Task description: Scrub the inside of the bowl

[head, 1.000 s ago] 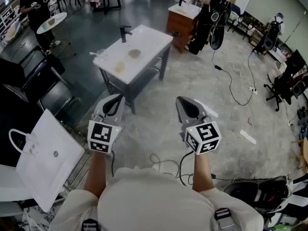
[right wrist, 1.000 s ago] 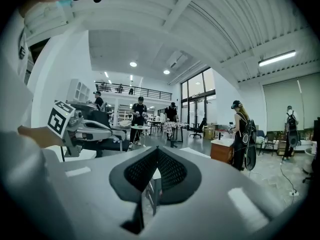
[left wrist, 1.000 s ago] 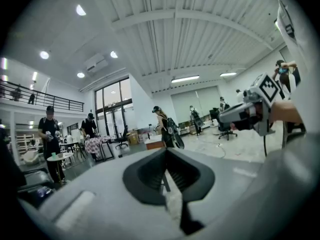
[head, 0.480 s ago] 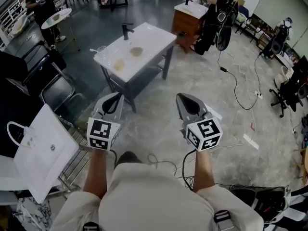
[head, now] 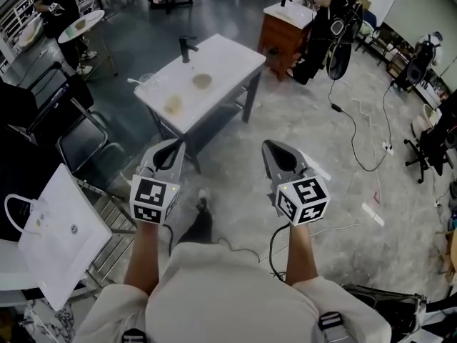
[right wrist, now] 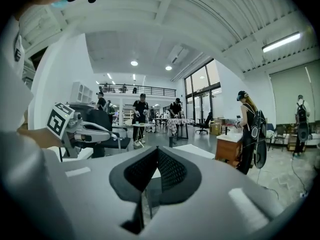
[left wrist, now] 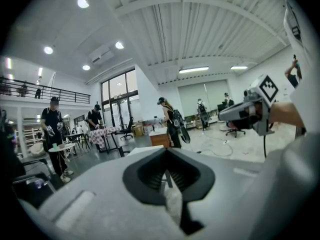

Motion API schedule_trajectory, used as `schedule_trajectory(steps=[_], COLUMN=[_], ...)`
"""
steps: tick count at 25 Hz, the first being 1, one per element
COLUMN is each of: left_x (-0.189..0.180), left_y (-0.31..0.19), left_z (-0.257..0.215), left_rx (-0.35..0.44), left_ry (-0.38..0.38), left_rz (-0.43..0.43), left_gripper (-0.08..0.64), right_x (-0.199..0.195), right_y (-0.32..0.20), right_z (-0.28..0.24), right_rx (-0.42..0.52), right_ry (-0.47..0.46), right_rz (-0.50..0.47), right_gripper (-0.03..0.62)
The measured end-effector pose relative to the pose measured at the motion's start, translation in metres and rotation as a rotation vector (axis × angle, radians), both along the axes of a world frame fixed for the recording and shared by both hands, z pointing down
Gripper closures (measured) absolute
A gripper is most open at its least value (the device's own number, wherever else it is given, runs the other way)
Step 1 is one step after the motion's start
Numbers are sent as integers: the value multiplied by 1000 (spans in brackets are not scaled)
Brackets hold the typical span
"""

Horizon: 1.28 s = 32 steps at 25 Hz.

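White table (head: 228, 56): one. On it, two tan round dishes (head: 202, 81) (head: 173, 105) (too small to tell apart) and one black faucet (head: 187, 47).

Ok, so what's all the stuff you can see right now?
table: one, white, middle
tap: one, black, table's far end
bowls: two, tan, on the table
cabinet: one, brown with white top, behind the table
chairs: at least two, black, left
bag: one, white, bottom left
cables: several, black and white, on the floor at right
people: a few, dark clothes, far back
left tongs: one, grey, shut, empty
right tongs: one, grey, shut, empty
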State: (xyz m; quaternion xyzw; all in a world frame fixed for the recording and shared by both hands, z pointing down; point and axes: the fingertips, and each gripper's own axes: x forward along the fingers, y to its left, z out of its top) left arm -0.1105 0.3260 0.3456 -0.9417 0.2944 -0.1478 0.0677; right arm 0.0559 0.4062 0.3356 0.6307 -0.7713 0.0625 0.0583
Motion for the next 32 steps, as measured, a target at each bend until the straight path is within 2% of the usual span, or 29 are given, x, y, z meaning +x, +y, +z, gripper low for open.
schedule_trajectory(steps=[6,13,18,26,32], left_x=[31,55,72,70,54], left_y=[-98,-223,-286,-366,-419], left_z=[6,-6,-3,17,37], left_rx=[-3,6,2,-42,-99], left_ry=[14,23,12,-4,-27], left_rz=[-8,-16,-17,-44,-81], left_gripper=[557,557,557,557,546], right_x=[30,58,70,70,62], right_y=[-95,-215,-278,-363,-425], right_z=[3,-14,-9,12,29], right_rx=[12,41,10,-41,-98], right_ry=[59,63,78,50,68], right_rz=[-14,3,-23,-60,-88], right_gripper=[588,588,586,577,577])
